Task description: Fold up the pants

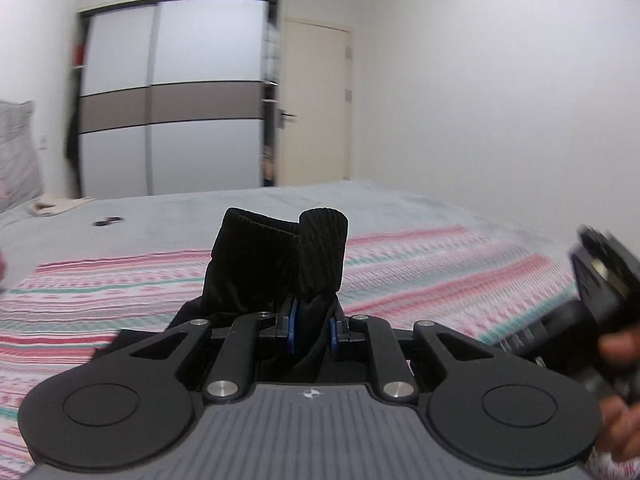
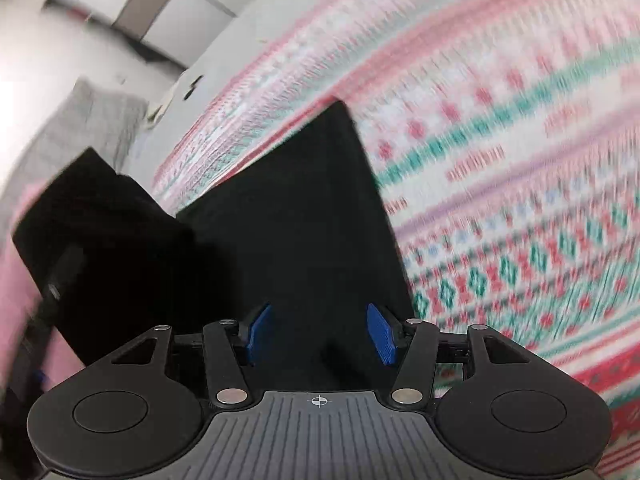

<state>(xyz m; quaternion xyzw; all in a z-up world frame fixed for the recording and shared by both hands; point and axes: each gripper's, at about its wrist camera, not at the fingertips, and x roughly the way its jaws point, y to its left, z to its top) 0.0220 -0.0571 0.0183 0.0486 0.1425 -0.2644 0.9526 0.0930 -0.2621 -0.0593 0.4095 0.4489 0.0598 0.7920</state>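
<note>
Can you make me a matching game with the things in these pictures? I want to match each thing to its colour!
Things:
1. pants
2. gripper pads
3. door
4. stripy blanket

Colours:
A. cream
B. pink, white and green
C. black
D. blue

Right pairs: 1-C, 2-D, 3-A, 4-B

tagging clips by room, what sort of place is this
Most likely a bedroom in a home. A bed with a striped patterned blanket fills the foreground, a sliding-door wardrobe stands at the far wall, and a closed door is beside it.
</note>
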